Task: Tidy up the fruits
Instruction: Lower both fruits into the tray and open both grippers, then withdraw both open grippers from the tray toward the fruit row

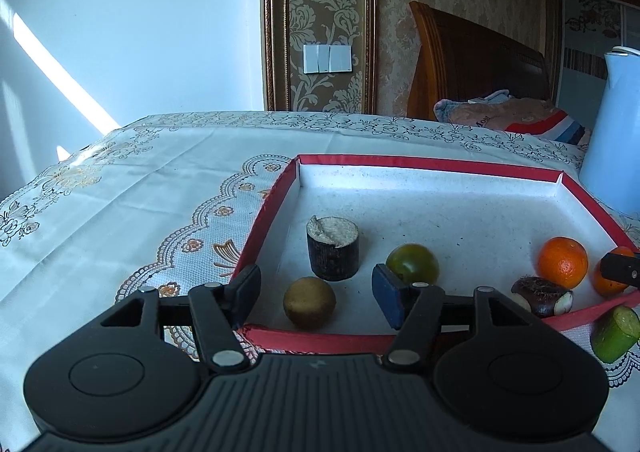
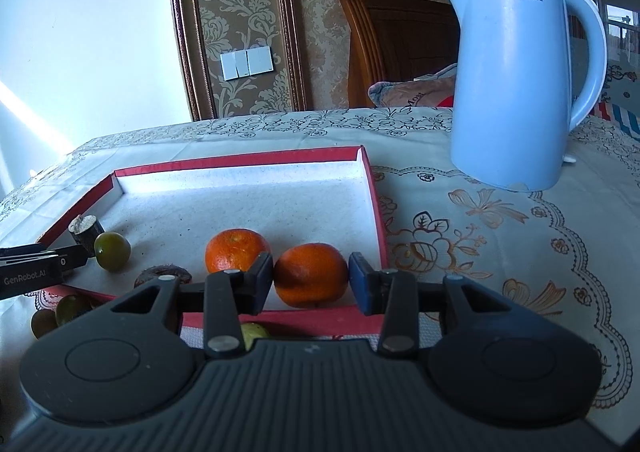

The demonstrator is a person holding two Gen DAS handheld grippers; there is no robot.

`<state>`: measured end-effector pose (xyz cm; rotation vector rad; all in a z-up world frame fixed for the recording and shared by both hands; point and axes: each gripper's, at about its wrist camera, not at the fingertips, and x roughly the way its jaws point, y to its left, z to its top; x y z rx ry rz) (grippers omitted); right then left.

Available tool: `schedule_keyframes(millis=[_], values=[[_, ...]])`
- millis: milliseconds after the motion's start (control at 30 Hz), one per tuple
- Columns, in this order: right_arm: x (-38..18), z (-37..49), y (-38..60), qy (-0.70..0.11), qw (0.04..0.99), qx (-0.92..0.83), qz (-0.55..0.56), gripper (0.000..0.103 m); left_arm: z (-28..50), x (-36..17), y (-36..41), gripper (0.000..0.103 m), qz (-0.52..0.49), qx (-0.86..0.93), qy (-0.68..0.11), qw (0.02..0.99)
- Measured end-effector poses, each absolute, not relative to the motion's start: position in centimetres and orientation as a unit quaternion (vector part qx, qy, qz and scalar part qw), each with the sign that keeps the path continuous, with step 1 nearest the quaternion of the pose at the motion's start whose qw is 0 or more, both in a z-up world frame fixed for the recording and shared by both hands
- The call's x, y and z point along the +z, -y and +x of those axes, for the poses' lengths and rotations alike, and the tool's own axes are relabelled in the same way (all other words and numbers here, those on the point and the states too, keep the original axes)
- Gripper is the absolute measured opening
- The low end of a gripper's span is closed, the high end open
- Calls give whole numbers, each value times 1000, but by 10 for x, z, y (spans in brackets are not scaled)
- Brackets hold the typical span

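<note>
A red-rimmed white tray (image 1: 276, 192) holds a dark sugarcane stub (image 1: 333, 248), a brown round fruit (image 1: 309, 302), a green-brown fruit (image 1: 413, 263), an orange (image 1: 562, 262) and a dark chestnut-like piece (image 1: 540, 294). My left gripper (image 1: 316, 296) is open around the brown fruit, apart from it. In the right wrist view my right gripper (image 2: 311, 279) is open with an orange (image 2: 310, 274) between its pads; the left pad touches it, the right stands just off. A second orange (image 2: 236, 249) lies behind it.
A light blue kettle (image 2: 516, 84) stands right of the tray (image 2: 376, 212) on the patterned tablecloth (image 2: 480, 236). A green cut piece (image 1: 615, 334) lies outside the tray's front edge. Small green fruits (image 2: 60, 314) lie outside the front left corner.
</note>
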<state>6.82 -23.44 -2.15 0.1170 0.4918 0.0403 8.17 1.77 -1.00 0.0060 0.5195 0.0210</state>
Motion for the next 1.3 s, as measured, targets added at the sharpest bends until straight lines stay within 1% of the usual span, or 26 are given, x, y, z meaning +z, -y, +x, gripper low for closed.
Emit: schedule_keyframes(millis=[233, 800, 867, 900, 1067, 1300], values=[[-22, 67, 236, -240, 968, 23, 64, 41, 76, -8, -21, 61, -7, 11, -250, 968], [-14, 54, 241, -201, 976, 26, 83, 40, 46, -1, -34, 61, -37, 14, -227, 973], [-12, 51, 243, -198, 976, 26, 89, 40, 39, 0, -39, 70, -47, 23, -221, 974], [-12, 50, 243, -197, 976, 26, 91, 40, 37, 1, -42, 77, -52, 26, -218, 974], [-9, 41, 244, -191, 977, 26, 97, 40, 24, 0, -52, 77, -67, 25, -221, 973], [-12, 21, 249, -185, 975, 26, 116, 41, 13, -2, -48, 77, -51, 18, -226, 973]])
